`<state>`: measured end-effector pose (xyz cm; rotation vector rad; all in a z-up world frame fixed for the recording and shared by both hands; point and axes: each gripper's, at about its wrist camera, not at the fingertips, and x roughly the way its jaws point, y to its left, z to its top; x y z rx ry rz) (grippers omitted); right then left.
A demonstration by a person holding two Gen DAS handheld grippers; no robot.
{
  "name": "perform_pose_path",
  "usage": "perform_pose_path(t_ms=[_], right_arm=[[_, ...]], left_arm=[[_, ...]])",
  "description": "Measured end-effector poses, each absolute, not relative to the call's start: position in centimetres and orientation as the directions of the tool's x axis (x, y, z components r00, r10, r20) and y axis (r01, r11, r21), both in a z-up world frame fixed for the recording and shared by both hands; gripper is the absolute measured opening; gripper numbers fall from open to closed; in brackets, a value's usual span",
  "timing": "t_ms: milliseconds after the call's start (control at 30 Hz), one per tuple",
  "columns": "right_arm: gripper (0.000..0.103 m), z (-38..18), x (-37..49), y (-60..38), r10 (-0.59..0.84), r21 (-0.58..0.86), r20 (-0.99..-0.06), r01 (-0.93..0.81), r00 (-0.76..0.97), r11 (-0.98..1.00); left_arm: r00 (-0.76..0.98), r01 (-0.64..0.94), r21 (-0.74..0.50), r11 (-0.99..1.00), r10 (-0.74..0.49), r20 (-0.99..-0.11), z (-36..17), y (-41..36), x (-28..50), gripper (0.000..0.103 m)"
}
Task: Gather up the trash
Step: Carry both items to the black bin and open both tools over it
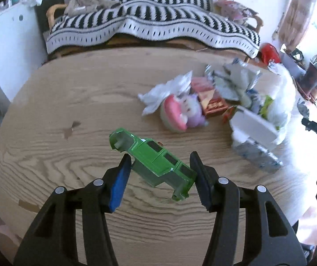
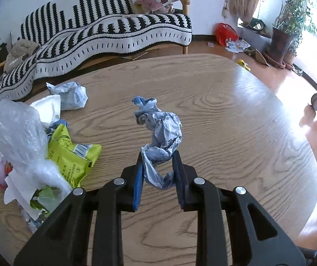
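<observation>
A sofa draped in a black-and-white striped blanket (image 2: 118, 33) is seen behind the oval wood-grain surface (image 1: 69, 102), which fills most of both views.

A heap of trash is piled at one side of the surface: a clear crinkled plastic bag (image 2: 18, 133), a flat white foam slab (image 1: 256, 126), crumpled white paper sheets (image 1: 165, 90) and a lime-green printed snack wrapper (image 2: 72, 157). A pink-and-lilac plush toy (image 1: 185, 110) and a red-and-gold carton (image 1: 214, 104) are wedged in the same heap, touching each other. A second crumpled pale-blue paper ball (image 2: 72, 95) lies near the heap's far edge.

The left tool (image 1: 160, 168) is seen partly closed on a green plastic toy jeep body (image 1: 154, 157). The shell is held tilted, nose up and away, apparently lifted clear of the surface; both pads are touching its flanks. The fingers (image 1: 120, 186) are set fairly wide because of the shell's width.

The right tool (image 2: 158, 168) is pressed narrowly together, pinching a crumpled blue-and-white printed paper wad (image 2: 160, 133). The wad's lower tail is clamped between the pads; the bulk projects forward past the fingertips, over the middle of the surface, well apart from the heap.

A red plastic bag (image 2: 226, 33) is seen on the floor beyond the surface.
</observation>
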<state>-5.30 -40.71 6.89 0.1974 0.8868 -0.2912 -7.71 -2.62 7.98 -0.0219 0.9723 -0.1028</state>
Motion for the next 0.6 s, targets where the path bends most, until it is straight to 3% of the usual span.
perform_pose_path(t_ms=[200, 600], right_arm=[[0.025, 9.5, -7.3, -39.5, -0.175, 0.038, -0.765, 0.314, 0.620, 0.949], [0.025, 17.8, -20.7, -44.3, -0.191, 0.108, -0.688, 0.359, 0.700, 0.927]], left_arm=[[0.580, 0.124, -0.079, 0.989, -0.137, -0.803, 10.5, -4.2, -8.7, 0.053], [0.551, 0.455, -0.127, 0.881, -0.391, -0.737, 16.2, -17.1, -17.1, 0.054]])
